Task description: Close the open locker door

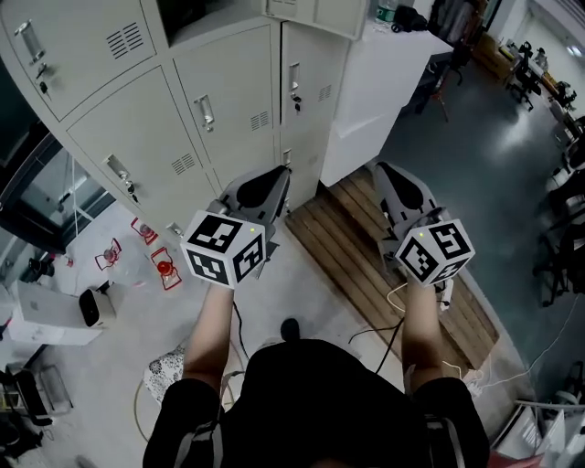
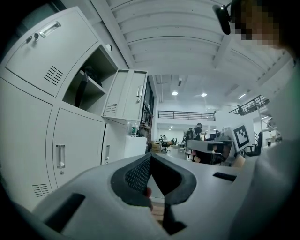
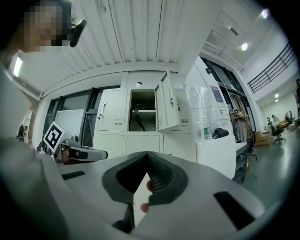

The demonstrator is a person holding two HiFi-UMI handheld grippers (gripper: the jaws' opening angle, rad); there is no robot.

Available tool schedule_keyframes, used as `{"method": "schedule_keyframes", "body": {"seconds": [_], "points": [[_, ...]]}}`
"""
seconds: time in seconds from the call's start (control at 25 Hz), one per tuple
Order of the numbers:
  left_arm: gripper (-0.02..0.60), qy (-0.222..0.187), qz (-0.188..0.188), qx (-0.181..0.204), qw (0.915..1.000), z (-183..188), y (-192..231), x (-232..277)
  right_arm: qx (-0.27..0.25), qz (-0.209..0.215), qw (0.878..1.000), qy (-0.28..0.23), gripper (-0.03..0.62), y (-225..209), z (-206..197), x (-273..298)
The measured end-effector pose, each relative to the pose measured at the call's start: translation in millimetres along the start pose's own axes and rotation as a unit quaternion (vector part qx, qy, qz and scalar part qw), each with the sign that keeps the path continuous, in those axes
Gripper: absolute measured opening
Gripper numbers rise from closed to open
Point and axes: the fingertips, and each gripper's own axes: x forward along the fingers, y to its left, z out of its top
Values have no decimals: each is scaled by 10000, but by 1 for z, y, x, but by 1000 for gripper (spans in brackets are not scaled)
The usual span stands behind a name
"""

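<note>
The grey lockers [image 1: 183,119] stand ahead and to the left. One upper compartment [image 3: 142,110] is open, with a dark item hanging inside. Its door [image 3: 166,101] is swung out to the right. The left gripper view shows the same door [image 2: 125,101] next to the open compartment [image 2: 89,86]. In the head view the door's lower edge [image 1: 315,11] shows at the top. My left gripper [image 1: 279,174] and right gripper [image 1: 384,169] are held out level, side by side, short of the lockers. Both are shut and empty, their pads [image 2: 138,173] [image 3: 159,176] meeting at the tips.
A wooden pallet [image 1: 384,265] lies on the floor under the right gripper. A white cabinet [image 1: 388,82] stands right of the lockers. Red items [image 1: 164,270], a white box [image 1: 46,315] and cables lie on the floor at left. Desks and chairs fill the far right.
</note>
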Motion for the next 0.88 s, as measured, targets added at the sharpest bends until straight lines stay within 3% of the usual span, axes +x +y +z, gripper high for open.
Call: {"method": "schedule_keyframes", "body": {"seconds": [0.88], "points": [[16,219,-337,39,9992,14,40,21,87,74,9997,201,5,-3,7,52]]}}
